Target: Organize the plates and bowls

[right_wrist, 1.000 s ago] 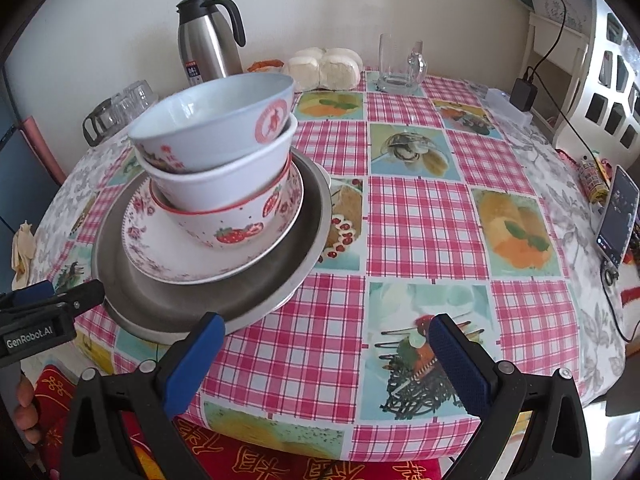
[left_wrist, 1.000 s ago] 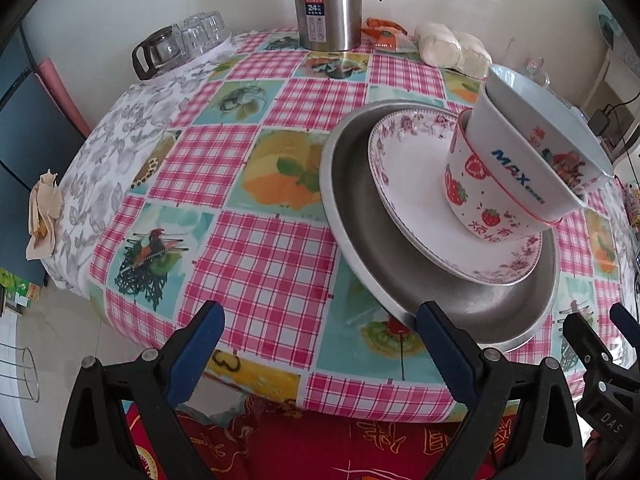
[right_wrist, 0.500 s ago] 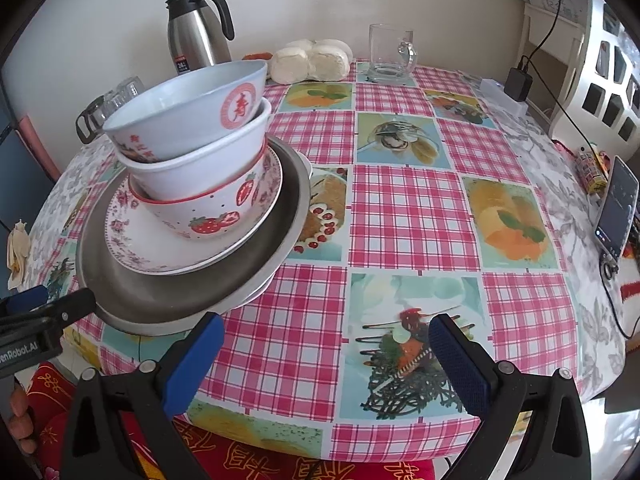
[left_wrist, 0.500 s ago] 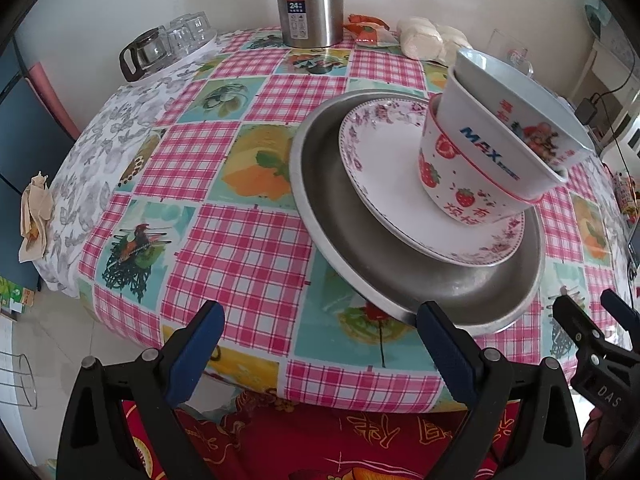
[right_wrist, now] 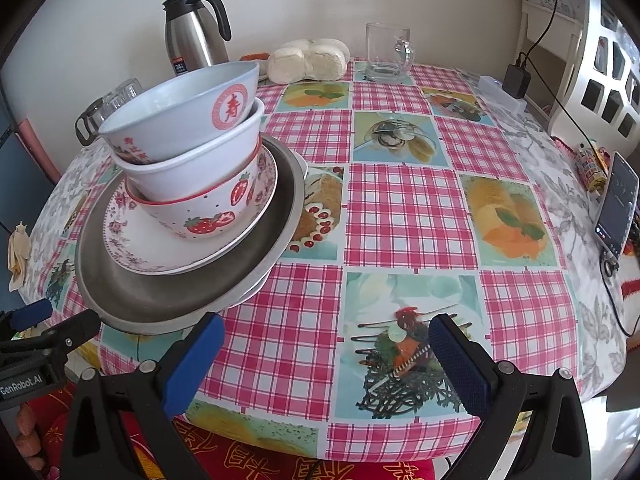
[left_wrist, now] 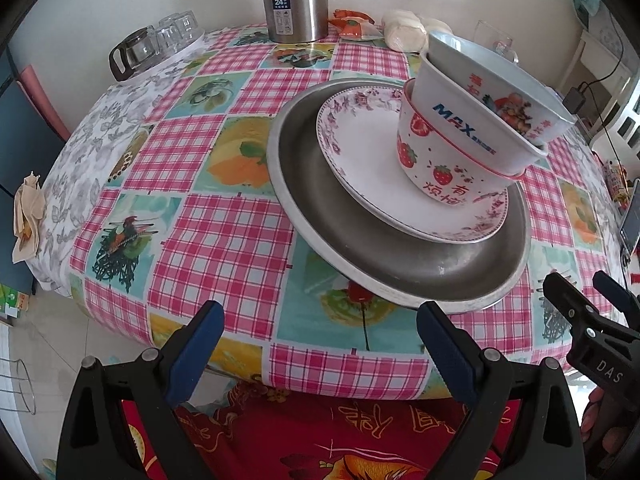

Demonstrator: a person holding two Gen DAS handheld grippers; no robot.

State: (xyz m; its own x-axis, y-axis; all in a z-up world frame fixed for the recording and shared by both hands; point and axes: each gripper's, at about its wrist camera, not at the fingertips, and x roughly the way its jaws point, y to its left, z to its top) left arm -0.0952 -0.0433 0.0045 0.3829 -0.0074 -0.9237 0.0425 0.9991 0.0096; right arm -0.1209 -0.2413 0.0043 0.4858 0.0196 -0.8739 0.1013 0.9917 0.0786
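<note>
One stack stands on the table near its front edge. A large metal plate [left_wrist: 340, 232] [right_wrist: 132, 300] holds a floral plate [left_wrist: 360, 152] [right_wrist: 132, 240]. On it sit three nested bowls: a strawberry bowl [left_wrist: 436, 172] [right_wrist: 208, 212], a white bowl [left_wrist: 460, 124] [right_wrist: 188, 168] and a pale blue bowl [left_wrist: 516, 96] [right_wrist: 176, 120] on top. My left gripper [left_wrist: 320, 336] is open and empty, just in front of the stack. My right gripper [right_wrist: 324, 348] is open and empty, to the right of the stack.
A steel thermos [left_wrist: 294, 0] [right_wrist: 196, 36], glass cups [left_wrist: 160, 40], steamed buns [right_wrist: 308, 60] and a glass mug [right_wrist: 388, 52] stand at the back. A phone [right_wrist: 614, 208] and charger cables lie at the right edge. A checked cloth [right_wrist: 400, 208] covers the round table.
Both grippers have drawn back from the table, so the stack sits farther from the fingers. The stack itself has not moved. Both grippers stay open.
</note>
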